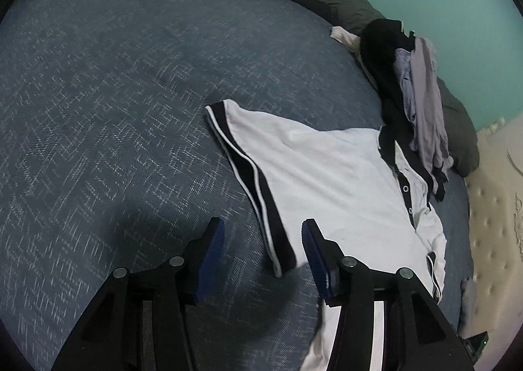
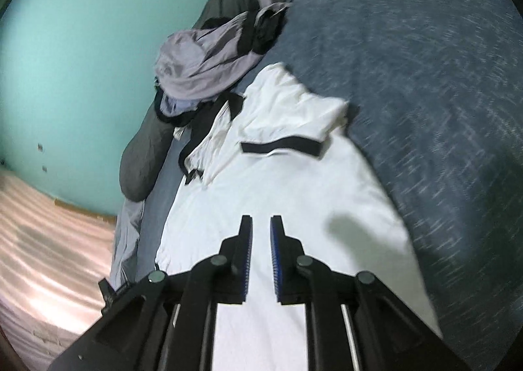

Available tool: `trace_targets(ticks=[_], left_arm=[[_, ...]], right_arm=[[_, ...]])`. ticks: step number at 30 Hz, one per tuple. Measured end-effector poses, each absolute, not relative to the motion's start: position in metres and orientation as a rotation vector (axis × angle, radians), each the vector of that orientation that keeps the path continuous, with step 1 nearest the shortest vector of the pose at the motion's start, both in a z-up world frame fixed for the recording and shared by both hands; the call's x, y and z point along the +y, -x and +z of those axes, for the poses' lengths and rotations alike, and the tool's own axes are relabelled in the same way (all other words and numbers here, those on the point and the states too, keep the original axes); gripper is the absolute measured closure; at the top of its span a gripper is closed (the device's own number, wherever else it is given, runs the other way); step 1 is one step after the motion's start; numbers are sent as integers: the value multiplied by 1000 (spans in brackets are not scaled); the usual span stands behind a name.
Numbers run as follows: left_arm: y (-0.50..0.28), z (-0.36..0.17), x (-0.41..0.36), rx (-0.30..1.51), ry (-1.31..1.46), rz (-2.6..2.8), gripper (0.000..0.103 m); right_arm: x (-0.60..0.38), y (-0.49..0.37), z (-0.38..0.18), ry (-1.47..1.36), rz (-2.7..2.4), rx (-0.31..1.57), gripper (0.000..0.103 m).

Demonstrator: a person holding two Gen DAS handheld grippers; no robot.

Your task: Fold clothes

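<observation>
White polo shirt [image 1: 327, 174] lying on bed [image 1: 114, 93], sleeve folding in progress; left gripper [image 1: 263, 246] jaws half open, empty; right gripper [image 2: 261, 240] jaws narrowly apart, holding nothing; next needs grabbing sleeve edge

Left wrist view: looks steeply down along left tongs [image 1: 263, 232] onto bed [image 1: 114, 93], close, white shirt [image 1: 327, 174] at right. Right wrist view: shallower tilt, close over same shirt [image 2: 278, 181]. Shared: shirt, clothes pile [image 1: 415, 99], teal wall [image 2: 75, 60].
</observation>
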State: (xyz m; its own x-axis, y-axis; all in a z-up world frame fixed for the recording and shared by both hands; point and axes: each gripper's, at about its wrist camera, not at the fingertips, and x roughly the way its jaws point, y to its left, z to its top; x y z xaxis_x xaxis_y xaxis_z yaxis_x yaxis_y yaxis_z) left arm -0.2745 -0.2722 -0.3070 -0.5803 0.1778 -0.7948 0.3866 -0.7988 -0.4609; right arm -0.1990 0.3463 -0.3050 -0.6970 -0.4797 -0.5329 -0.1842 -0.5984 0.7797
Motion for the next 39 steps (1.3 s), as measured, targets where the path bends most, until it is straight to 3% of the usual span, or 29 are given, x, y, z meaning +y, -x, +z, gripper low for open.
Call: trace_targets(ticks=[6, 21, 22, 25, 28, 34, 39], left_arm=[[287, -320, -279, 964, -1363, -2527, 49], [302, -332, -278, 954, -1319, -2570, 51], [303, -331, -279, 951, -1321, -2568, 52], [303, -331, -280, 934, -1327, -2563, 70], [302, -331, -281, 931, -1328, -2561, 75], [302, -328, -278, 914, -1328, -2580, 94], [303, -316, -274, 885, -1321, -2605, 97]], right_arm=[[329, 202, -311, -1130, -2372, -1251, 82], [326, 204, -337, -1154, -2335, -1217, 81], [328, 204, -340, -1157, -2331, -1226, 81], [332, 204, -343, -1158, -2327, -1249, 81], [334, 203, -342, -1142, -2330, -1256, 81], [332, 205, -341, -1132, -2325, -1250, 81], [333, 205, -342, -1132, -2328, -1250, 81]])
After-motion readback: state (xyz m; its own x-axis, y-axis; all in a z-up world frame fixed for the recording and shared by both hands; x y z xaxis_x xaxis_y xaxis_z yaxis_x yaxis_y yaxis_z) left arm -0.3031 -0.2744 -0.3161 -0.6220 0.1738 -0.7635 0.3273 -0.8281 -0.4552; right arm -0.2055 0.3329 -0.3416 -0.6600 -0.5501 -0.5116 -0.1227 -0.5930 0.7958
